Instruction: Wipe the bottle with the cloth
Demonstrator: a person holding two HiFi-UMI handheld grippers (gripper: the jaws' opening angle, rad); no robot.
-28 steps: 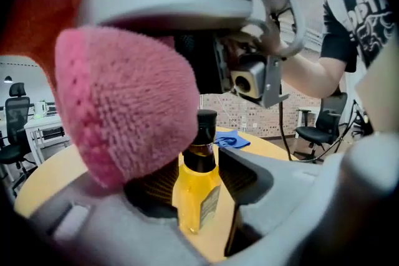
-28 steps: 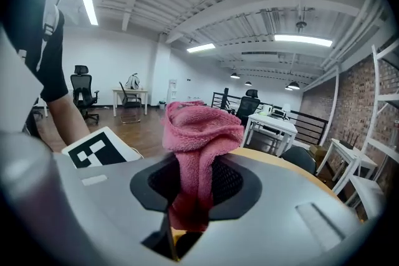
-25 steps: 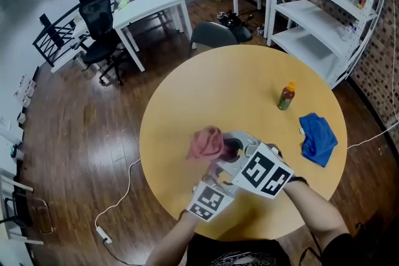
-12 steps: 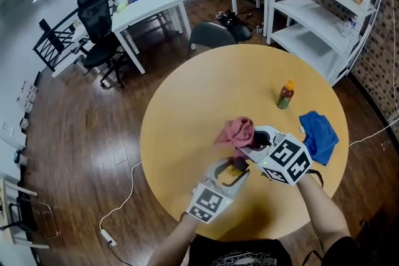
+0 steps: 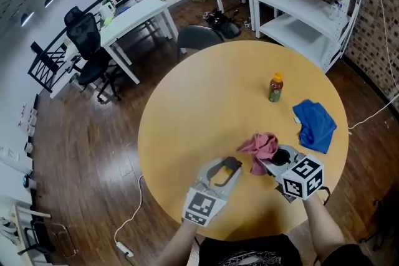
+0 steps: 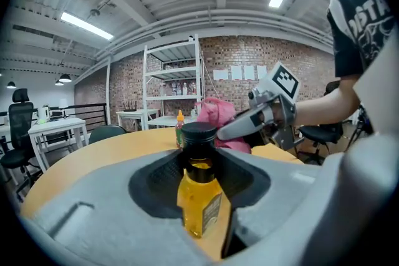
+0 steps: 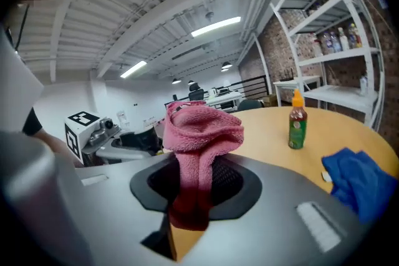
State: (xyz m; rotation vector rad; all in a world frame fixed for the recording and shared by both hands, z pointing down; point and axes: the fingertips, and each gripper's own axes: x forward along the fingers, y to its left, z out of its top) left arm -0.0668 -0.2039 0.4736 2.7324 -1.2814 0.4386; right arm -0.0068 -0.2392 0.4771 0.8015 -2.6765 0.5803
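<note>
A small bottle of yellow liquid with a black cap [image 6: 199, 196] stands upright between the jaws of my left gripper [image 6: 199, 159]. The jaws are closing and press on its body. From the head view only its dark cap [image 5: 230, 164] shows in the left gripper [image 5: 225, 169], low over the round table [image 5: 199, 109]. My right gripper [image 5: 269, 157] is shut on a pink cloth [image 5: 260, 147], which bunches up above the jaws [image 7: 199, 128]. The cloth is a little right of the bottle and apart from it.
A green bottle with an orange cap [image 5: 275, 88] stands at the far right of the table. A blue cloth [image 5: 315, 124] lies near the right edge. A dark chair [image 5: 199, 37] and white shelves [image 5: 299, 3] stand beyond the table.
The right gripper has carried the pink cloth rightward off the bottle, and the two grippers have drawn apart. The left gripper has stayed near the front of the table with the bottle.
</note>
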